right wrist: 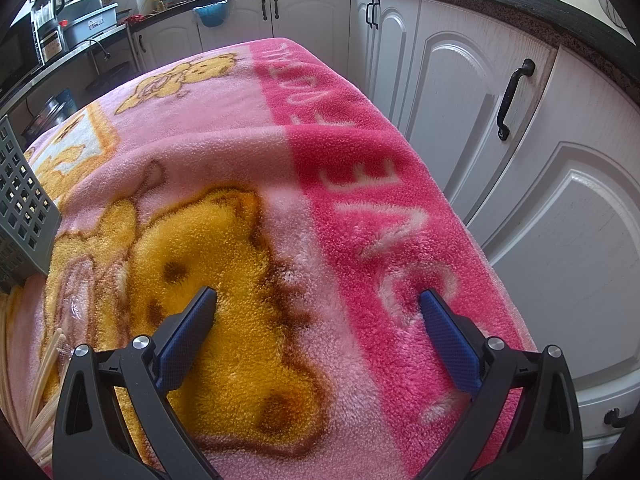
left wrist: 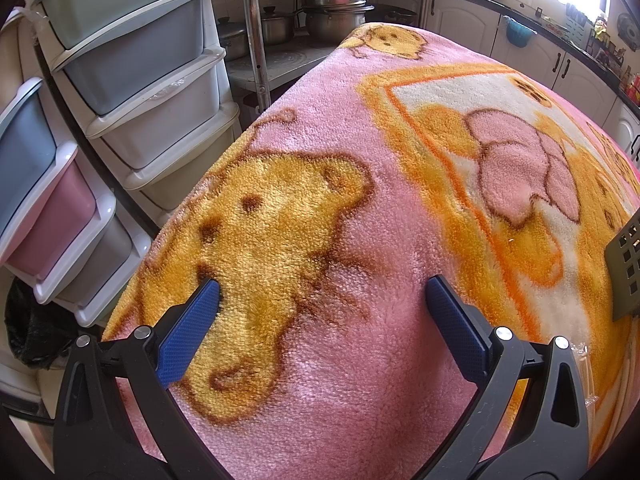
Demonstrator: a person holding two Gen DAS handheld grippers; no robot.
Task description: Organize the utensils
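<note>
Left gripper (left wrist: pixel 322 294): jaws spread wide, nothing between them, over the fleece blanket (left wrist: pixel 360 200) on the table. Grey perforated basket (left wrist: pixel 624 272) just clips the right edge of its view.

Right gripper (right wrist: pixel 318 300): also spread, empty, over the blanket's bear print. Here the basket (right wrist: pixel 24 208) sits at far left; the chopsticks (right wrist: pixel 44 376), pale sticks, lie on the blanket just below the basket, near the left finger.

Step, as I read it: reach for the chopsticks. Swing the right gripper toward the basket side, come in across the sticks, pinch mid-length, don't snag the fleece.

Long axis runs lower-left to upper-right, tips toward the basket. How many sticks there are can't be told.
</note>
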